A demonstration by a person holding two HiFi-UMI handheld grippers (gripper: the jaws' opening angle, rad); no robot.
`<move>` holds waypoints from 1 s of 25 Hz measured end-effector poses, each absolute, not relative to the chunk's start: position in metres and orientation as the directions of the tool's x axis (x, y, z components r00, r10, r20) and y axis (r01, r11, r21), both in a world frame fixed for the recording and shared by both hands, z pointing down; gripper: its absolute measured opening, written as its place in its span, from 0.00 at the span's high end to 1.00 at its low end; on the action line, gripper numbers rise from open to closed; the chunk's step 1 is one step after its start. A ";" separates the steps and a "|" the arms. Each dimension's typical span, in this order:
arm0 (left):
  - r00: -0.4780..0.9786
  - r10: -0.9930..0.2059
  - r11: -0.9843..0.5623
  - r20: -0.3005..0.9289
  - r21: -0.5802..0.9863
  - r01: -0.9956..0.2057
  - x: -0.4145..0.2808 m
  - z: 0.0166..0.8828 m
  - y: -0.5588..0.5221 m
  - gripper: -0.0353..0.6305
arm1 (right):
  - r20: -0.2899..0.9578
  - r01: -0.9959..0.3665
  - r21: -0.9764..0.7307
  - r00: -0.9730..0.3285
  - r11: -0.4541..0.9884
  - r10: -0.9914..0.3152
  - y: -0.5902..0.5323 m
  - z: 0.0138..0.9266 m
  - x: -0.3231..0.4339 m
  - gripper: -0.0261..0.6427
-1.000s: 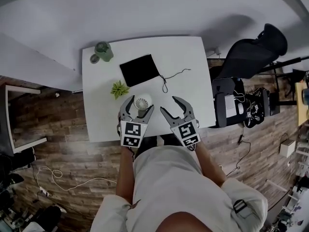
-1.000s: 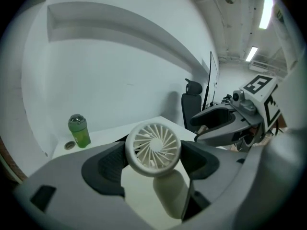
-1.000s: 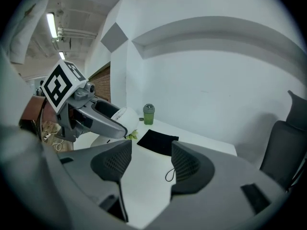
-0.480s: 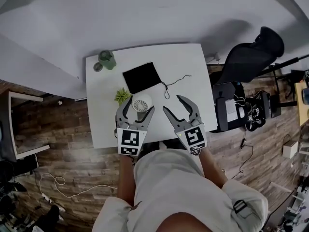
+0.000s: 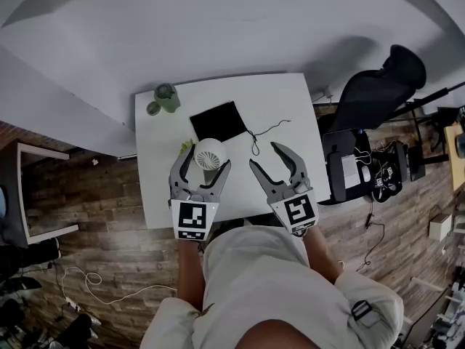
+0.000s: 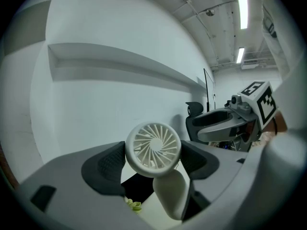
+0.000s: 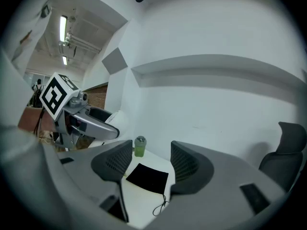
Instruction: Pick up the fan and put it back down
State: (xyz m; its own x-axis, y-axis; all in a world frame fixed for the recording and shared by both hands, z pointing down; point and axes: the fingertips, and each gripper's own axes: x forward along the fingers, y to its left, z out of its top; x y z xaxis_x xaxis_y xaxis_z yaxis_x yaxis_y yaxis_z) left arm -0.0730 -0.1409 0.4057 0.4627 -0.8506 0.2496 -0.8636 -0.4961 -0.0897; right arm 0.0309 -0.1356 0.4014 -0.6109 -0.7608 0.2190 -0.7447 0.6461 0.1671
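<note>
Left gripper view: the left hand-held gripper point(image 6: 153, 163) is clamped on the white fan point(image 6: 153, 149) at its round head. The handle hangs below, apparently clear of the counter point(image 5: 290, 100) over its front edge. The right hand-held gripper point(image 7: 151, 159) stands open and empty alongside, likely idle. A jaw hides the handle's foot, and the fan covers most of a small plant point(image 5: 184, 146).

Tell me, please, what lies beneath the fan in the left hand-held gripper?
Below the fan, gripped by the left hand-held gripper, the white table, part of a black cloth and a few plant leaves show. Fan and jaw cover the rest of the plant.
</note>
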 end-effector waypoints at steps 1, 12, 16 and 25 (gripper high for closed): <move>0.461 -0.854 -0.494 0.242 -0.095 -0.864 -0.075 0.402 -0.141 0.41 | 0.208 -0.745 0.173 -0.612 0.645 -0.763 -0.136 0.397 0.030 0.58; 0.455 -0.879 -0.474 0.144 -0.149 -0.868 -0.086 0.357 -0.132 0.41 | 0.091 -0.759 0.192 -0.617 0.622 -0.782 -0.130 0.353 0.024 0.59; 0.450 -0.884 -0.466 0.126 -0.154 -0.872 -0.087 0.352 -0.127 0.41 | 0.073 -0.754 0.201 -0.626 0.626 -0.777 -0.126 0.345 0.022 0.59; 0.440 -0.887 -0.458 0.141 -0.150 -0.876 -0.088 0.357 -0.125 0.41 | 0.084 -0.744 0.205 -0.634 0.636 -0.769 -0.125 0.345 0.022 0.59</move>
State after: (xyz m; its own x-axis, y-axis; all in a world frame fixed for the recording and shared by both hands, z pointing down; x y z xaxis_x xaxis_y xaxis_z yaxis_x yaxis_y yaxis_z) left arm -0.0875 -0.1252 0.3568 0.4400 -0.8868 0.1412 -0.8760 -0.4584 -0.1496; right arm 0.0224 -0.1247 0.3449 -0.6341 -0.7687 0.0839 -0.7439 0.6360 0.2052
